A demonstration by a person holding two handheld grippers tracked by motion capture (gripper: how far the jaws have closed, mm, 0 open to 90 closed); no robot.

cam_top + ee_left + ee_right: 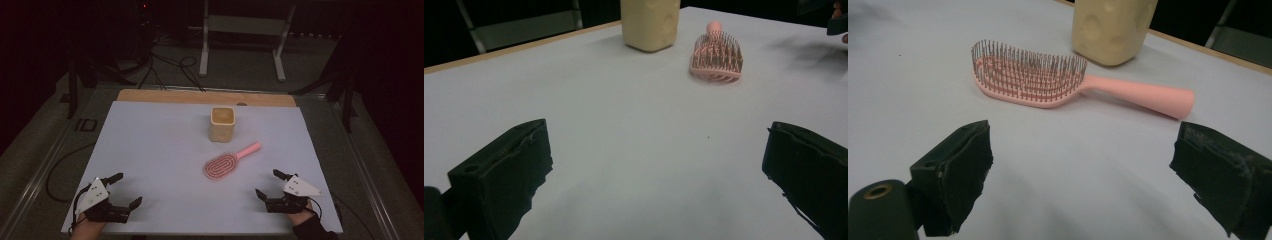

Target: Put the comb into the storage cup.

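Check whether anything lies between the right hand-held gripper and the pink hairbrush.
Nothing visible does. The right hand-held gripper rests open near the table's near edge, and only bare white tabletop lies between it and the pink hairbrush. The cream cup stands beyond the brush, out of the way.

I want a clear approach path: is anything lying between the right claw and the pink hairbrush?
No. In the right gripper view, only bare white table lies between the open right claw and the pink hairbrush; the high view agrees.

the hairbrush lies on the table, just before the cup.
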